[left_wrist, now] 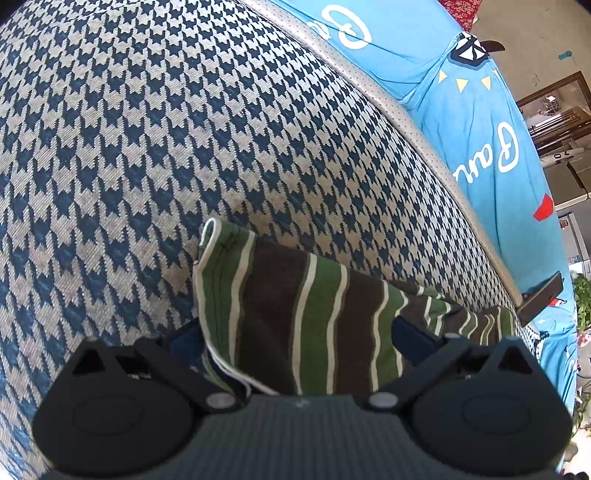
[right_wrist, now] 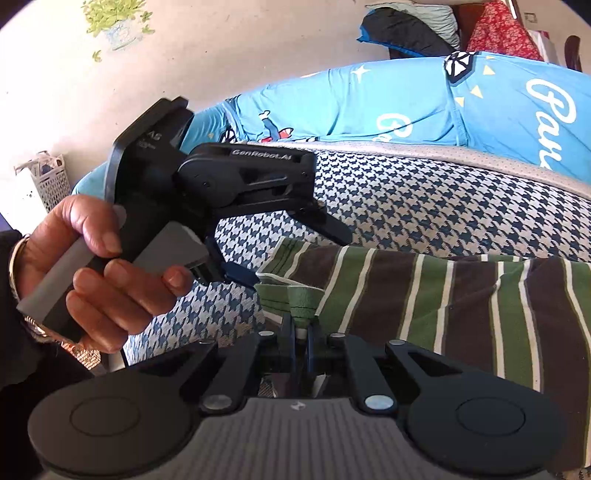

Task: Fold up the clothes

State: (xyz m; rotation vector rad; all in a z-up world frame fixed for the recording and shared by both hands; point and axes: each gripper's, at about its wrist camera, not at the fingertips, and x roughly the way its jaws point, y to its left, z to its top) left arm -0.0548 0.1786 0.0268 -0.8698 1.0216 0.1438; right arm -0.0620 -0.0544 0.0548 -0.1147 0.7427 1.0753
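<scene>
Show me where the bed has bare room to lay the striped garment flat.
Most bare room: the houndstooth cover ahead of the striped garment, bordered far off by the grey edging and blue sheet. Crowded: the near side, where the left gripper straddles the garment's corner and the right gripper pinches its hem.

A potted plant (right_wrist: pixel 114 22) stands on the pale floor (right_wrist: pixel 221 55) near a white basket (right_wrist: pixel 51 181)

The green, brown and white striped knit garment (left_wrist: pixel 314 314) drapes over the left claw (left_wrist: pixel 303 354), hiding both fingertips; its right end is cut off.
</scene>
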